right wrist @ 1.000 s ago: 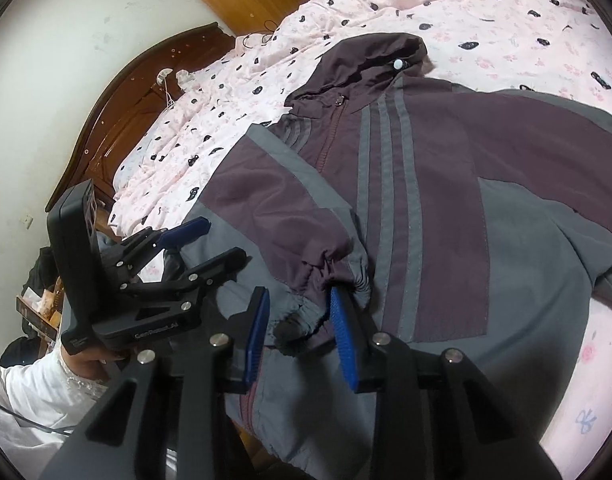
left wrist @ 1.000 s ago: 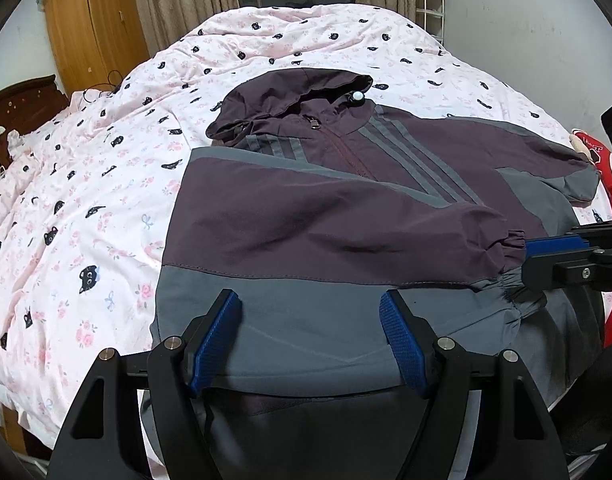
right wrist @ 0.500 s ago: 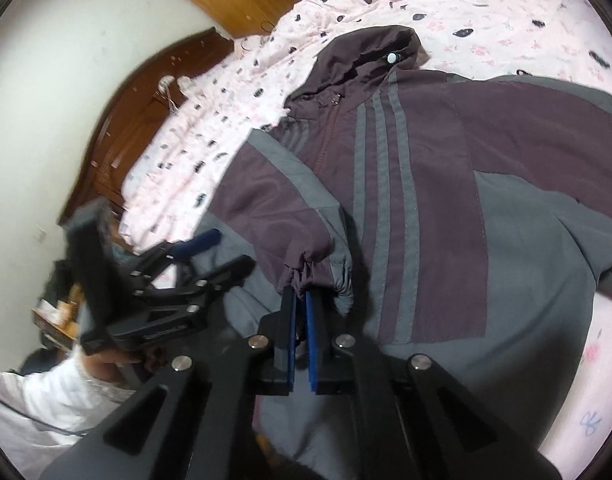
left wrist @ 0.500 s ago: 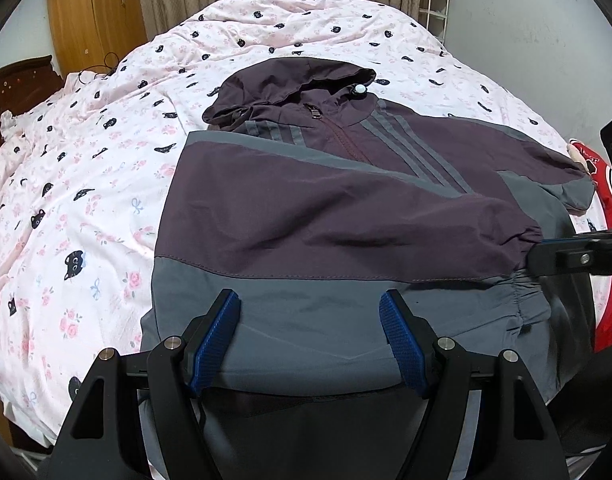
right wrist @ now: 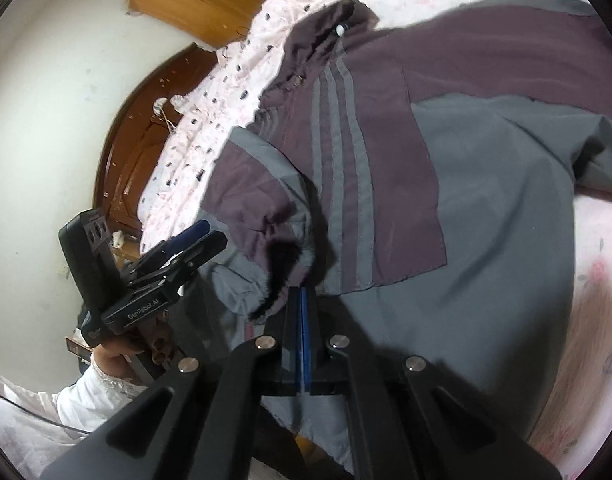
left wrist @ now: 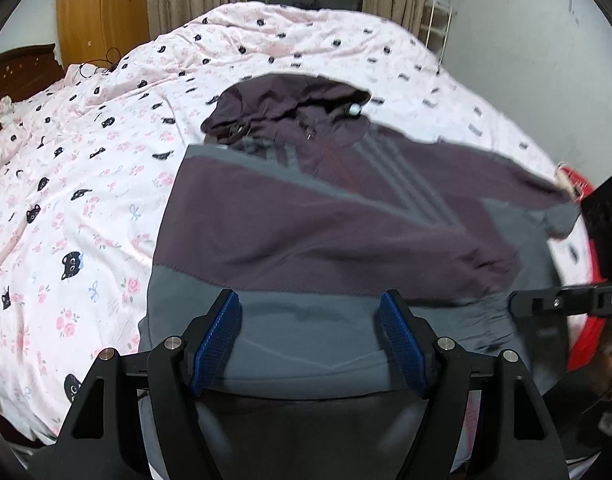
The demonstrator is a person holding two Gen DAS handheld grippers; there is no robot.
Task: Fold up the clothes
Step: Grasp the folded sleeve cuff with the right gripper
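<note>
Left wrist view, going L to R: pink cat-print quilt [left wrist: 86,184] covers the bed; on it, near edge, lies the maroon-and-grey hooded zip jacket [left wrist: 326,220], front up, hood at the far end. One sleeve is folded across the chest, its elastic cuff [left wrist: 494,268] ending at the right. Left gripper [left wrist: 310,336] hangs over the grey hem w/ blue pads spread wide, nothing between them. Right gripper [left wrist: 522,304] enters from the right edge at the cuff.

Right wrist view: left gripper [right wrist: 198,240] sits at left, a hand below it; right gripper [right wrist: 302,312] is clenched, pads together just beside the gathered cuff [right wrist: 278,256] — looks pinched on its edge, tho blur hides the contact.

Step, probably: placing the sleeve across the body. Next calls for laying the cuff flat, letting go, then the other sleeve at far right.
</note>
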